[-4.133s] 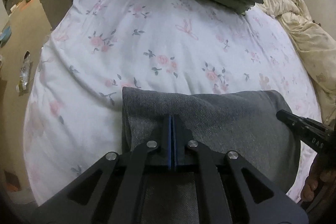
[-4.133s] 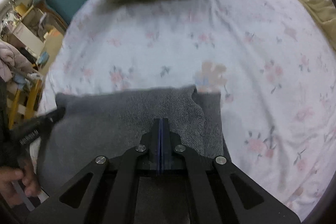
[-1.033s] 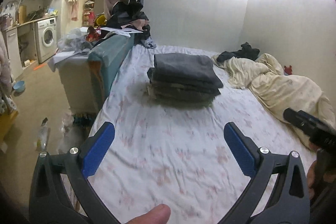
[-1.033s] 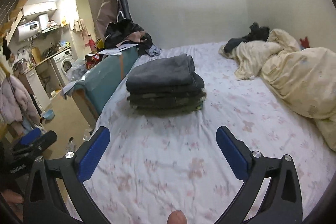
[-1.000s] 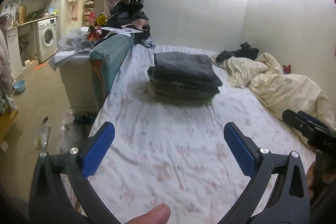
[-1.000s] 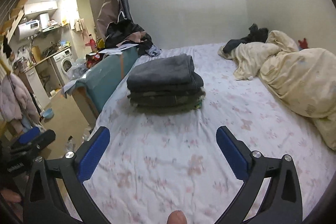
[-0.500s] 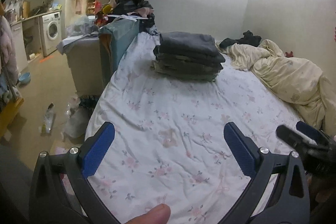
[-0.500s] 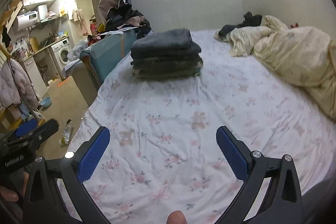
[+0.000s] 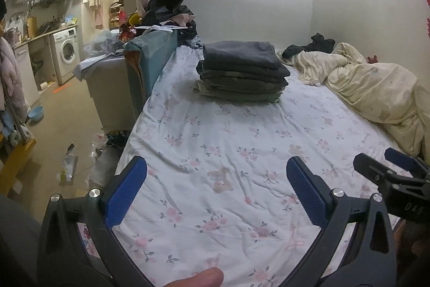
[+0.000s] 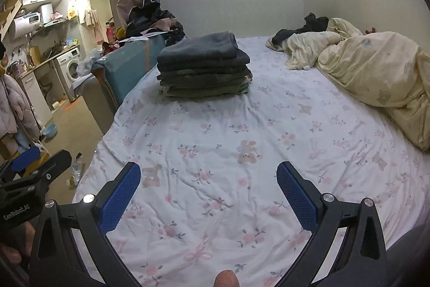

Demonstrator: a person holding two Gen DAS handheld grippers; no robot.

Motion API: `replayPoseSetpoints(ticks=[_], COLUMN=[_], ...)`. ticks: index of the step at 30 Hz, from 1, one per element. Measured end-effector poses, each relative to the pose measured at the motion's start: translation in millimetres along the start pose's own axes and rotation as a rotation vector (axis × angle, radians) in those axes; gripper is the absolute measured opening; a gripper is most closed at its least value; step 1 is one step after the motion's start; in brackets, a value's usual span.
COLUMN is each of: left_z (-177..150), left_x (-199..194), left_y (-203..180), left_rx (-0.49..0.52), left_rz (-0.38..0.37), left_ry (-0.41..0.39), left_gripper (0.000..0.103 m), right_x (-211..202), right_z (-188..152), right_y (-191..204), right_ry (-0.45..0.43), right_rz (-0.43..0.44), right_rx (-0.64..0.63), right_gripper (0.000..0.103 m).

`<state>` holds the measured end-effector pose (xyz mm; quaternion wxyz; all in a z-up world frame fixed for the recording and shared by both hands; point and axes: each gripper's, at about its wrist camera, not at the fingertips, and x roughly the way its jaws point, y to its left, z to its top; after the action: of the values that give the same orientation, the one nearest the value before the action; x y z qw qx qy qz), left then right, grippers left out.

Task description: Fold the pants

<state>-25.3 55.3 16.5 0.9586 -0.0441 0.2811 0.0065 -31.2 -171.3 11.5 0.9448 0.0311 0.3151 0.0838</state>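
**Holding both claws empty above the bed, pants stacked**

Hovering w/ both claws over the near end of the bed (image 9: pixel 215 179), nothing gripped. My left claw (image 9: pixel 215 192) is spread wide, blue pads (image 9: pixel 126 192) far apart w/ only floral sheet between them. Right claw (image 10: pixel 208 192) same: fully released, pads (image 10: pixel 295 195) well apart, nothing in between. In the left view the right claw shows at the right edge; in the right view the left one shows at the left edge, so they're side by side, both pointing down the bed.

The folded pants (image 9: pixel 242 55) sit on top of the stack of folded clothes (image 10: pixel 204 82) at the far-left part of the bed, close to the teal headboard-like panel (image 10: pixel 129 63). Top piece is dark grey, edges roughly squared w/ the layers under it. My read: stack is kept off to that side so the near sheet stays free as a folding area.

Cream duvet (image 10: pixel 376 80) is bunched along the right side, apart from the stack; some dark garment (image 10: pixel 309 23) lies at its far end, can't tell what it is.

Judging from this, the fold looks done; no unfolded pants in view.
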Motion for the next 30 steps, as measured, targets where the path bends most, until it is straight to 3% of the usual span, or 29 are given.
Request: replayPoseSetpoints(ticks=[30], left_z=[-0.1], left_x=[0.7], left_y=[-0.7], left_rx=[-0.007], left_rz=[-0.005], left_ry=[0.019], left_gripper=[0.102], right_x=[2.4], right_z=[0.3], right_y=[-5.7], right_ry=[0.003], right_rz=[-0.002], right_rx=[-0.014], right_gripper=[0.103])
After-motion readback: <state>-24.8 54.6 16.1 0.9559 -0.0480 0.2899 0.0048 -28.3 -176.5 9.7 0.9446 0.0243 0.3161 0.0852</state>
